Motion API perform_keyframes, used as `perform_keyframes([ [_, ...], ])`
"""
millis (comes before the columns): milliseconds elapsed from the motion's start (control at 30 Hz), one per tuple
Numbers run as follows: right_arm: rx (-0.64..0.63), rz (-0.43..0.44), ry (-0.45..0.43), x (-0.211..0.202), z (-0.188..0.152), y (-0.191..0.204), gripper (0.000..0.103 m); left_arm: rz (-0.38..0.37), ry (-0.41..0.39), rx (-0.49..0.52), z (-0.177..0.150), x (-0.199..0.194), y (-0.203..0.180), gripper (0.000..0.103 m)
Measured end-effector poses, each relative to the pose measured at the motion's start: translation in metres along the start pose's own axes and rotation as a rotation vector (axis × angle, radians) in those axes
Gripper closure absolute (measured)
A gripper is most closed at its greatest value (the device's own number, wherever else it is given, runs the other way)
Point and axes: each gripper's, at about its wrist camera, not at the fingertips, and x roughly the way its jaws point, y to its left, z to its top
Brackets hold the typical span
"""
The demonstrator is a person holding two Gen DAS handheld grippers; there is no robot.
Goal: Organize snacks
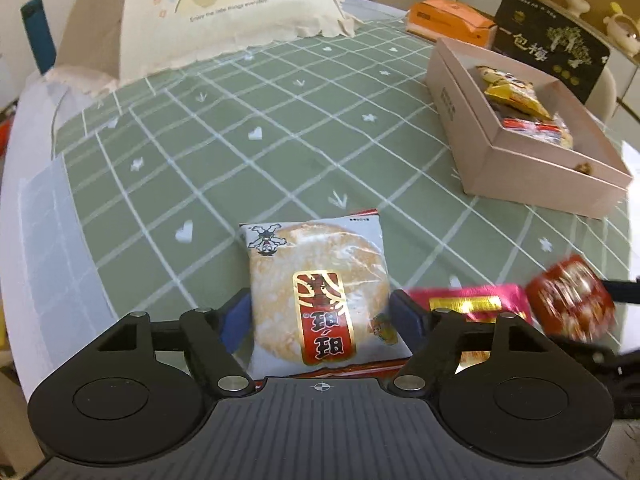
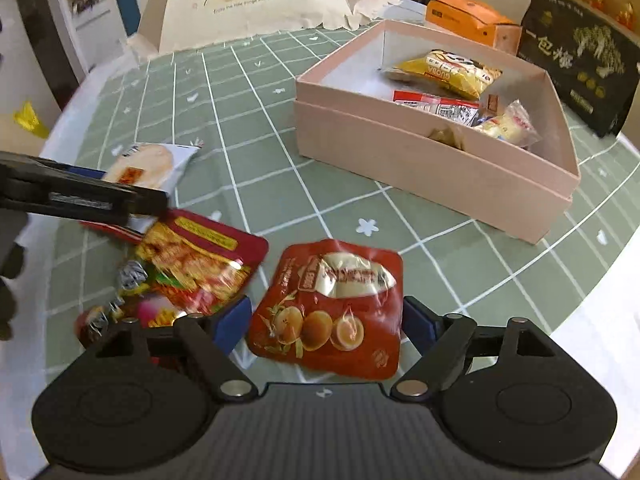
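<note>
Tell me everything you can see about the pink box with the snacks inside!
The pink box is a shallow, open-topped rectangle that looks like cardboard, pale inside. Its walls look stepped, like a tray nested in a lid. It sits flat on the green checked tablecloth, in front of an orange box and a black box. Inside lie several wrapped snacks, including a yellow packet and a red-and-white packet. No hand-held gripper touches it.

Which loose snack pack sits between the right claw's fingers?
The red pack picturing three oranges, lying flat between the right claw. The rice cracker pack lies by the left claw; the red-yellow pack lies outside.
</note>
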Motion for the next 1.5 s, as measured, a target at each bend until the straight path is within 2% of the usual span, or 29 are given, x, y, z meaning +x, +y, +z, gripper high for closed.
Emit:
perform_keyframes([
  [100,-0.026,-0.047,-0.013,-0.005,-0.012,-0.007,0.020,-0.015,0.016,-0.003,-0.011,-0.011,0.001,0.024],
  [167,0.023,-0.043,-0.014,-0.007,-0.017,-0.018,0.018,-0.018,0.027,0.004,-0.018,-0.016,0.000,0.024],
  [233,0.065,-0.032,-0.018,-0.005,-0.015,-0.024,0.017,-0.018,0.031,0.003,-0.023,-0.020,0.001,0.024],
  [333,0.041,-0.060,-0.027,0.004,-0.004,-0.016,0.018,-0.021,0.034,-0.002,-0.029,-0.024,0.001,0.024],
  [433,0.031,-0.103,-0.001,0.003,0.005,-0.005,0.028,-0.028,0.029,0.015,-0.032,-0.026,-0.001,0.024],
  [467,0.028,-0.101,0.005,-0.002,0.006,-0.002,0.031,-0.030,0.025,0.025,-0.033,-0.026,-0.001,0.024],
  [600,0.038,-0.066,-0.019,-0.038,-0.006,0.000,0.031,-0.053,0.005,0.021,-0.036,-0.030,0.002,0.024],
  [700,0.040,-0.095,-0.060,-0.068,-0.016,-0.004,0.031,-0.077,-0.080,0.004,-0.038,-0.051,0.003,0.028],
  [767,0.053,-0.130,-0.090,-0.087,-0.022,-0.012,0.031,-0.106,-0.136,0.016,-0.027,-0.071,-0.002,0.028],
  [867,0.095,-0.148,-0.110,-0.104,-0.025,-0.027,0.031,-0.177,-0.226,0.040,0.014,-0.096,-0.015,0.028],
  [1067,0.160,-0.149,-0.150,-0.118,-0.013,-0.052,0.031,-0.374,-0.378,0.088,0.125,-0.110,-0.067,0.027],
  [1133,0.164,-0.150,-0.161,-0.121,-0.006,-0.057,0.031,-0.425,-0.408,0.052,0.152,-0.110,-0.080,0.027],
  [1233,0.150,-0.167,-0.177,-0.125,0.001,-0.063,0.031,-0.452,-0.531,-0.004,0.171,-0.125,-0.080,0.029],
  [1300,0.150,-0.164,-0.178,-0.124,0.003,-0.069,0.030,-0.472,-0.519,0.005,0.173,-0.124,-0.077,0.029],
  [1400,0.146,-0.164,-0.146,-0.113,0.007,-0.080,0.030,-0.536,-0.423,0.002,0.164,-0.104,-0.070,0.029],
  [1467,0.144,-0.161,-0.140,-0.108,0.012,-0.085,0.031,-0.493,-0.386,-0.025,0.150,-0.091,-0.059,0.029],
  [1500,0.147,-0.156,-0.147,-0.108,0.016,-0.087,0.036,-0.478,-0.366,-0.056,0.141,-0.084,-0.050,0.029],
])
